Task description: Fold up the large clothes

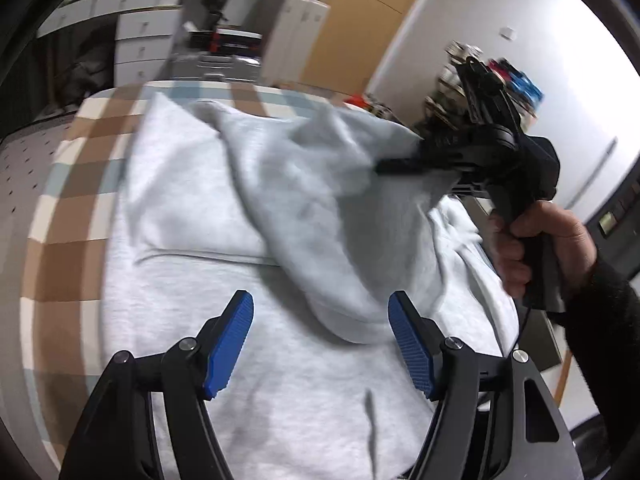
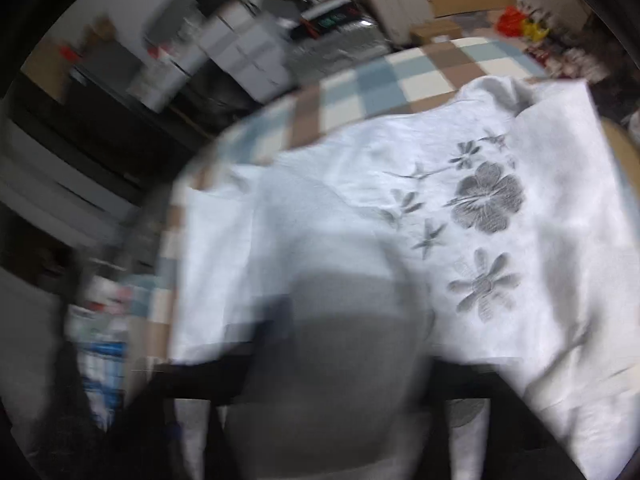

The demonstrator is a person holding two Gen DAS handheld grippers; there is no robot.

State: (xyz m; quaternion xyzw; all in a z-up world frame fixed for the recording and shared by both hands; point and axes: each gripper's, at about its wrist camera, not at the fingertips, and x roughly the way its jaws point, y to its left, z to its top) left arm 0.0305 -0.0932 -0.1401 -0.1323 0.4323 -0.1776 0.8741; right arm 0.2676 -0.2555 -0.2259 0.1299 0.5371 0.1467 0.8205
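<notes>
A large pale grey sweatshirt (image 1: 280, 360) lies spread on the checked tablecloth (image 1: 60, 220). My left gripper (image 1: 320, 344) is open and empty, its blue pads (image 1: 230, 344) just above the cloth. My right gripper (image 1: 384, 166) is shut on a sleeve of the sweatshirt (image 1: 320, 220) and holds it lifted over the body. In the blurred right wrist view the held grey cloth (image 2: 332, 360) covers the fingers, and the sweatshirt's front with grey embroidered flowers (image 2: 486, 196) lies beyond.
The table's left edge (image 1: 28, 280) is near. White drawers (image 1: 144, 44) and cluttered shelves stand behind the table. A wooden door (image 1: 360, 20) is at the back right.
</notes>
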